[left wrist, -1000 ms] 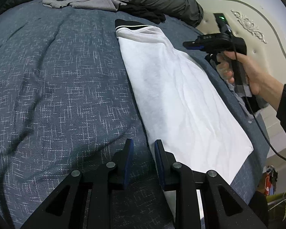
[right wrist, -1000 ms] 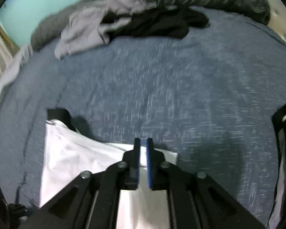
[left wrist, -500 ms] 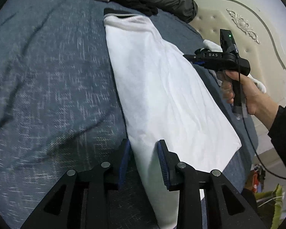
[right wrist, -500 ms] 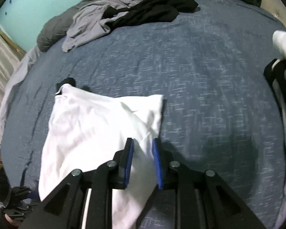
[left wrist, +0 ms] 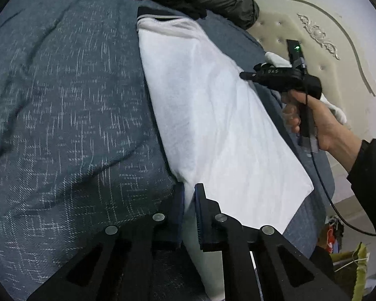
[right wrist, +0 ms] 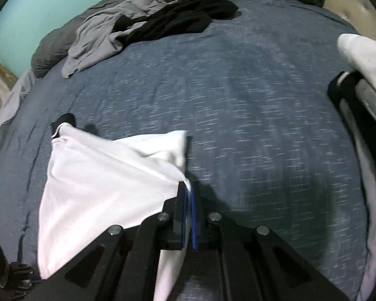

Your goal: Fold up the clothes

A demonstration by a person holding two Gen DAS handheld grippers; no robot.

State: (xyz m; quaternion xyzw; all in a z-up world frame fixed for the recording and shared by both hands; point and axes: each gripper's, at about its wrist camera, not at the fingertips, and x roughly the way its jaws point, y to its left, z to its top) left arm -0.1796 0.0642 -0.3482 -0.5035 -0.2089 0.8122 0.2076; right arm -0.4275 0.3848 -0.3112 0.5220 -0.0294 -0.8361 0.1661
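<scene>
One white garment [left wrist: 213, 115] partly folded, gripped at both near edges.
It is laid as a long narrow strip on the blue-grey bedspread [left wrist: 62, 100]; cross-folding seemingly remains. Left gripper [left wrist: 189, 195] is closed on its near edge, right gripper [right wrist: 188, 193] pinched on a lifted corner. Soft, thin, lightly creased cloth; heathered woven cover. Crumpled grey and black clothes [right wrist: 137, 30] are piled well apart.

The only lettering stands on the side of the black body of the right hand-held gripper [left wrist: 245, 75], seen from the left wrist view: pale characters that seem to read "DAS", too blurred to be sure. Nothing else is legible.
</scene>
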